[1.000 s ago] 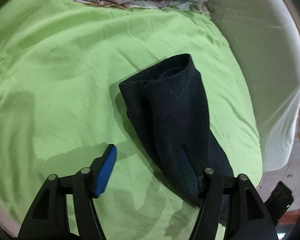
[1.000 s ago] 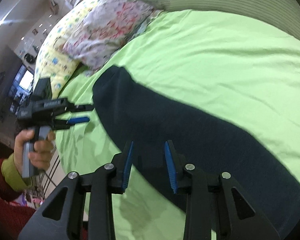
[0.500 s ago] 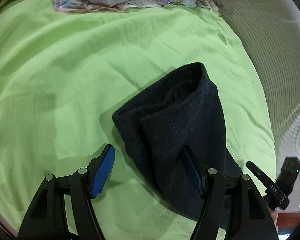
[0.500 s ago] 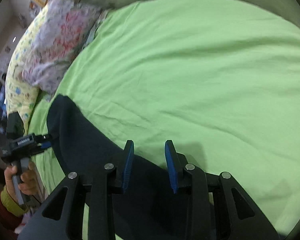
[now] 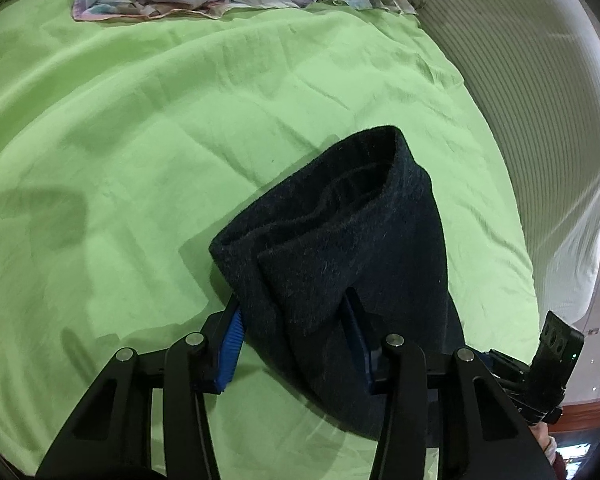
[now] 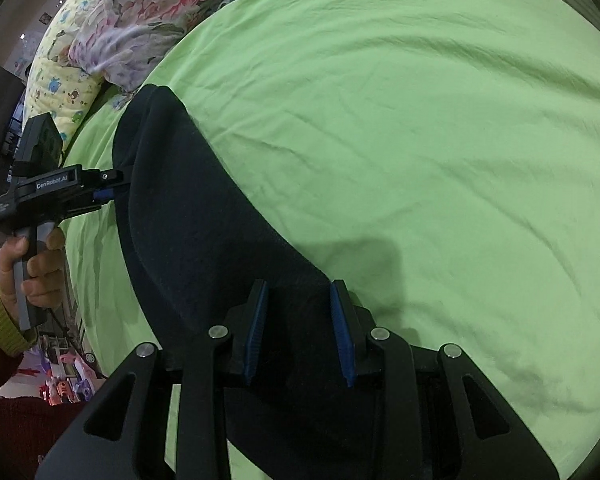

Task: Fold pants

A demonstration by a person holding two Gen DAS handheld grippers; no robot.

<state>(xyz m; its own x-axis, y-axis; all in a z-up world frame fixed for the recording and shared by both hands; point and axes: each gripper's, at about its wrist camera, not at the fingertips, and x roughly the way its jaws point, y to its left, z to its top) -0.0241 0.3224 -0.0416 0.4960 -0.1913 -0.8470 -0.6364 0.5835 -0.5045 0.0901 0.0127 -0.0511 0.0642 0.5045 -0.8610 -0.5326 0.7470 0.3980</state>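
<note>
The dark pants (image 5: 340, 248) lie lengthwise on the green sheet (image 5: 140, 140), already doubled into a long narrow band.

At the left, the left gripper (image 5: 296, 336) is set around one end of the band: the cloth passes between its two blue pads and bulges forward beyond the fingertips, with the rolled end lying ahead of them. The fingers look closed in on the fabric, though a firm pinch cannot be confirmed — the right-hand pad is half buried in the cloth. All layers should be gathered between the pads before any lift, since a loose under-layer is likely to slide out.

Further right, the right gripper (image 6: 300, 328) is held over the other stretch of the pants, its fingers parted and nothing caught between them; dark cloth lies beneath and behind the pads. It is probably best lowered so that the band's edge sits squarely between the fingers, then closed.

Both ends are best raised together and evenly — otherwise the fold is likely to skew. A floral pillow (image 6: 140, 20) lies well beyond the fingertips.
</note>
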